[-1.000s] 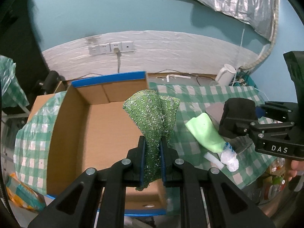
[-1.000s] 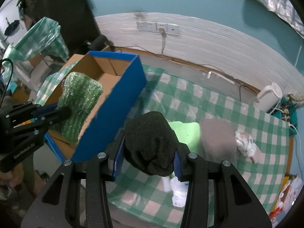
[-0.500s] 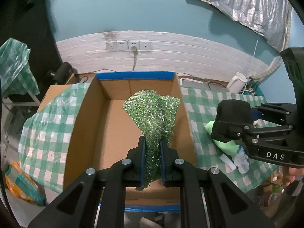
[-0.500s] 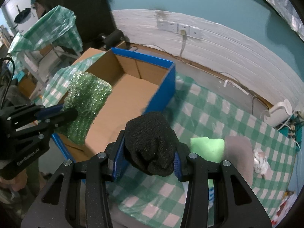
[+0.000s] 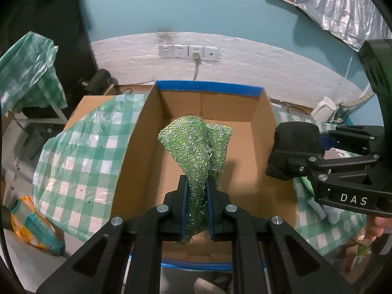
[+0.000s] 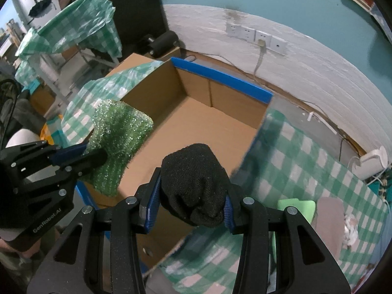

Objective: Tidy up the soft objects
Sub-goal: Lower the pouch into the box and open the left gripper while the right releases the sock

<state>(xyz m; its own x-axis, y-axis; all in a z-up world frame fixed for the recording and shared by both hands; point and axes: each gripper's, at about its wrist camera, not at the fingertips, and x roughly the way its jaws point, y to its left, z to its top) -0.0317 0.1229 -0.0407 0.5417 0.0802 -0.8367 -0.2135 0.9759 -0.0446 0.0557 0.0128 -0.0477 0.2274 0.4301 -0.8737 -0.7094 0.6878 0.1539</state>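
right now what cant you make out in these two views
- Box floor: in the left wrist view, the green mesh cloth and left claw cover the middle of the cardboard box.
- Light green item: right wrist view, right claw hides part.
- White crumpled thing: too small, near the edge.

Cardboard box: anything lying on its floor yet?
No: the cardboard box floor is bare, and the green mesh cloth hangs above it, pinched in the left tool.

Left gripper [image 5: 197, 193] pointed steeply down, jaws clamped on sparkly green mesh scouring cloth [image 5: 196, 147]. Right gripper [image 6: 192, 204] beside it, also angled down, gripping bunched black knitted cloth [image 6: 194, 186].
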